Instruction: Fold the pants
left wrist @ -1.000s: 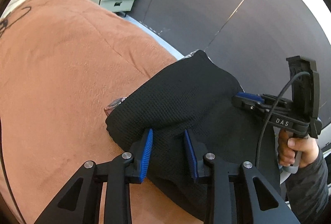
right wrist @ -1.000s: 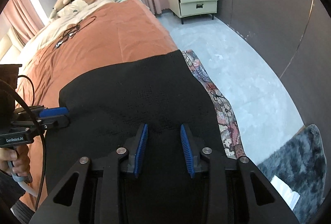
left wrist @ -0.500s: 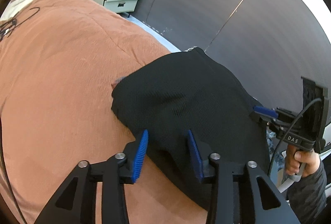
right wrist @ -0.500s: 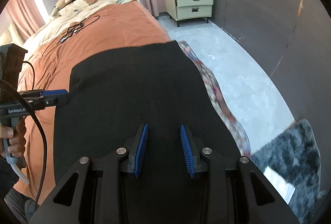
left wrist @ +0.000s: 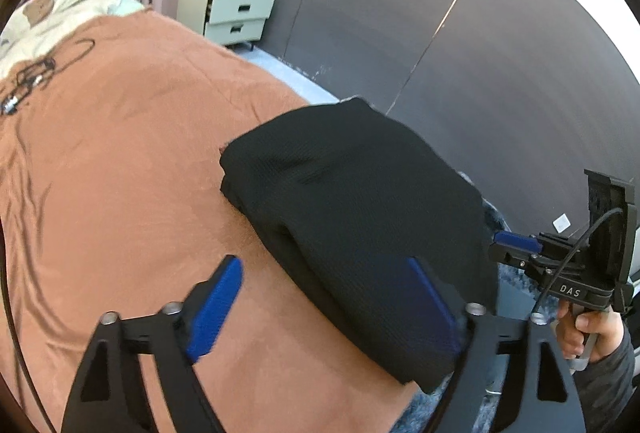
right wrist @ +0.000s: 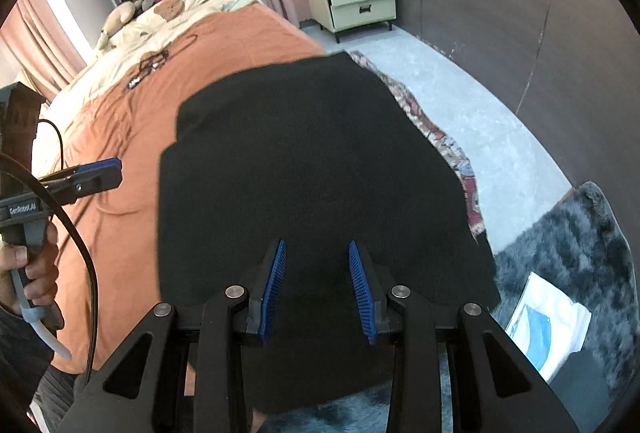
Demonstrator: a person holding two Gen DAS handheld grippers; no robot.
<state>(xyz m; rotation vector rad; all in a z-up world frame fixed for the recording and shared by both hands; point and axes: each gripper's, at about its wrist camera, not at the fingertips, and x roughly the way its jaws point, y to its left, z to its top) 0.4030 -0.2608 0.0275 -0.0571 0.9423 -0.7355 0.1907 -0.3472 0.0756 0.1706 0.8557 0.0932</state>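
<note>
Bedding comes first: a rust-orange quilted bedspread (left wrist: 132,169) covers the bed, and the black knitted pants (left wrist: 360,217), folded into a thick soft bundle, lie at its near edge, partly overhanging toward the grey shaggy rug (right wrist: 572,245). They look light, limp and non-slippery, likely to sag wherever unsupported, so a pinch through all layers at a folded edge or corner seems the best hold. The left gripper (left wrist: 324,297) has just been opening; its jaws stand wide apart, one pad over the bedspread, the other against the bundle's edge, gripping nothing. The right gripper (right wrist: 316,285) sits half-parted over the cloth; whether it pinches any fabric cannot be told.
</note>
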